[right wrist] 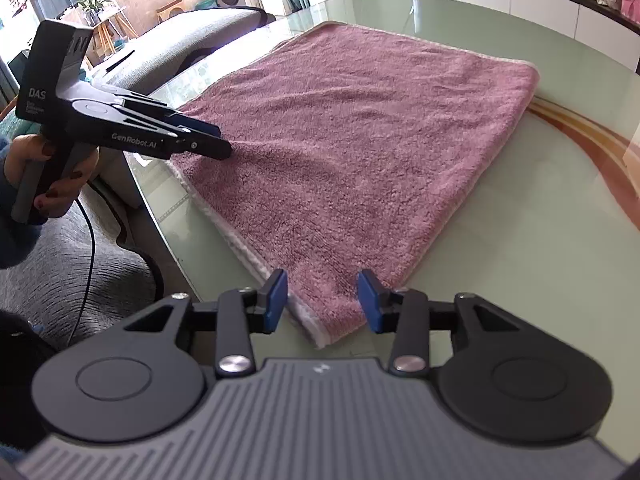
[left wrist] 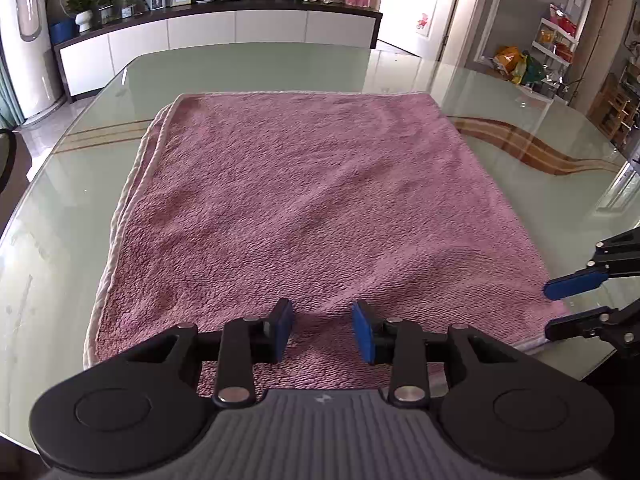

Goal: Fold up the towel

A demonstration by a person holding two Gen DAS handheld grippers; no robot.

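Note:
A pink towel (left wrist: 304,208) with a pale hem lies flat on the glass table (left wrist: 260,64), folded double. My left gripper (left wrist: 322,330) is open, its blue pads just above the towel's near edge. My right gripper (right wrist: 322,300) is open, its pads on either side of the towel's near corner (right wrist: 320,332). In the left wrist view the right gripper (left wrist: 568,304) shows at the towel's right near corner. In the right wrist view the left gripper (right wrist: 216,142) hovers over the towel's (right wrist: 360,140) left near edge, held by a hand.
A white sideboard (left wrist: 220,36) with plants and frames stands beyond the table. A grey sofa (right wrist: 192,40) runs along the table's left side. A shelf with goods (left wrist: 556,48) stands at the far right. The table edge (right wrist: 168,232) is close to the left gripper.

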